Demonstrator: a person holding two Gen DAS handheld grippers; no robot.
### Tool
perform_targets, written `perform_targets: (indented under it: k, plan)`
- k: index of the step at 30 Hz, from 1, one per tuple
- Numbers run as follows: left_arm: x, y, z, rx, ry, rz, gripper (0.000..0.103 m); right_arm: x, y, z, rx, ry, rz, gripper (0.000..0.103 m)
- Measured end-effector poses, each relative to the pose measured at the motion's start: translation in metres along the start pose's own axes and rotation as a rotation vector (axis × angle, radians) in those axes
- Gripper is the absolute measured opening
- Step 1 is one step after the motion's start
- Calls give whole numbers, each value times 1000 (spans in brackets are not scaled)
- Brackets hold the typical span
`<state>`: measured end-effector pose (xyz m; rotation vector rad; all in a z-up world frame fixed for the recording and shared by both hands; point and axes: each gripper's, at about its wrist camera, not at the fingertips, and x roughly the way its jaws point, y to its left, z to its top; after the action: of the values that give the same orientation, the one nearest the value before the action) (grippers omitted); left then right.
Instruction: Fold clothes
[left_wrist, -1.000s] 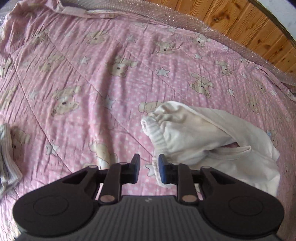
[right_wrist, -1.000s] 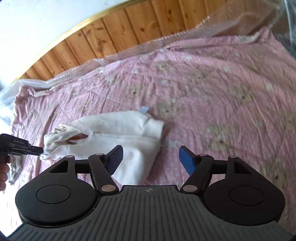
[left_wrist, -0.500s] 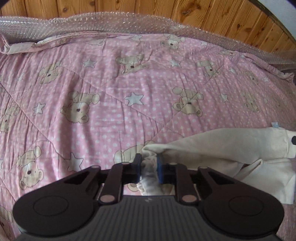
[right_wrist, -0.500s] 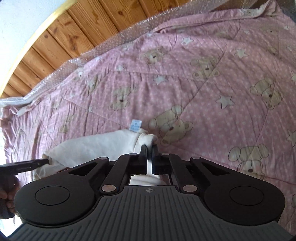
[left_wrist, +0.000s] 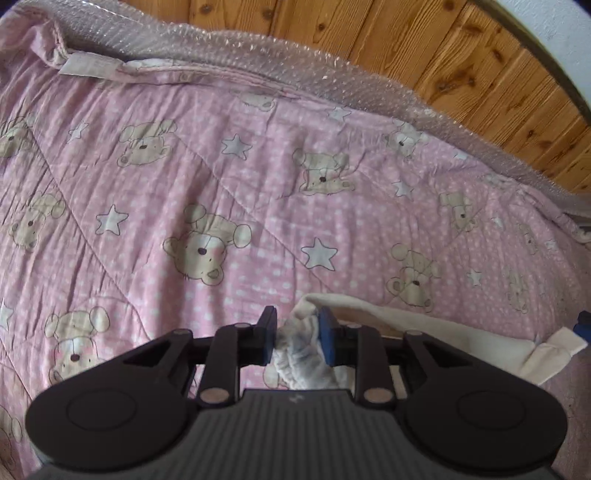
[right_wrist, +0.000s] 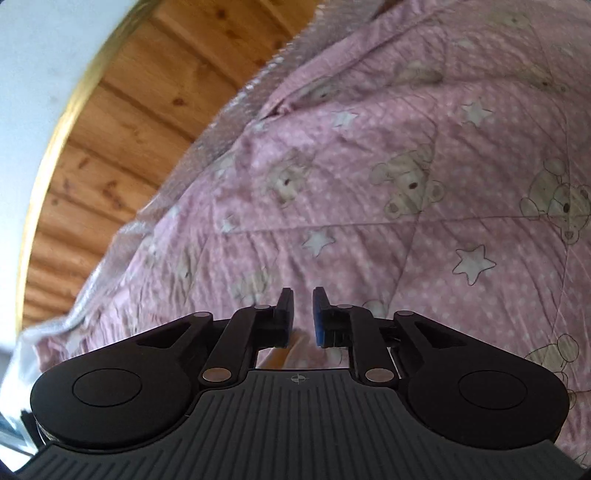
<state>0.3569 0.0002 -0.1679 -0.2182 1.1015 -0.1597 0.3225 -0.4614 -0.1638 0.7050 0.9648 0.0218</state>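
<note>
The left claw (left_wrist: 297, 336) pinches the cream garment (left_wrist: 424, 325) by its bunched cuff, while the right claw (right_wrist: 303, 316) stands narrow with apparently nothing caught, so the cloth may sag unevenly onto the bed (left_wrist: 221, 177).

Ahead of my left gripper (left_wrist: 298, 338) the pink quilt (left_wrist: 221, 177) lies open to the far edge, where bubble wrap (left_wrist: 258, 62) and the wooden wall (left_wrist: 424, 48) block passage. The cream garment (left_wrist: 436, 332) fills the space to my right. The same wall (right_wrist: 122, 122) hems my right gripper (right_wrist: 303, 317) on its left.
</note>
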Motion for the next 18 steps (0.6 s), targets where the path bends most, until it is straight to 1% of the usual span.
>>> perform_targets:
  k: [1,2,3,6,7,9,10,11,13,14,16,17,18]
  plan:
    - [-5,3,-5,-4,-9,-26,42,-8,5,-10,-61,3,18,67]
    - [-8,5,-9,-3,-15,-36,45,-13,8,-19,-104,4,21,73]
    - [-7,6,-11,2,-14,-36,45,-15,11,-26,-128,6,14,75]
    - [4,6,-8,0,4,-24,45,-12,17,-34,-128,23,19,74]
    - [8,4,-5,0,13,-21,45,-10,19,-35,-125,27,2,74]
    - [15,-1,-2,19,18,-9,45,-4,21,-39,-128,39,-87,73]
    - [16,-5,-1,39,15,-8,42,-1,22,-40,-129,45,-132,72]
    - [16,-8,-1,61,10,-4,39,1,22,-44,-132,54,-160,71]
    - [15,-13,-3,88,4,3,38,1,19,-55,-139,79,-180,70]
    - [15,-13,-5,87,8,-2,35,3,17,-62,-148,100,-186,67]
    - [15,-11,-10,81,16,-12,34,13,15,-75,-177,157,-159,49]
    - [15,-9,-12,75,20,-15,34,16,17,-81,-199,164,-151,48]
    - [15,-8,-14,73,23,-19,33,16,20,-85,-227,155,-159,44]
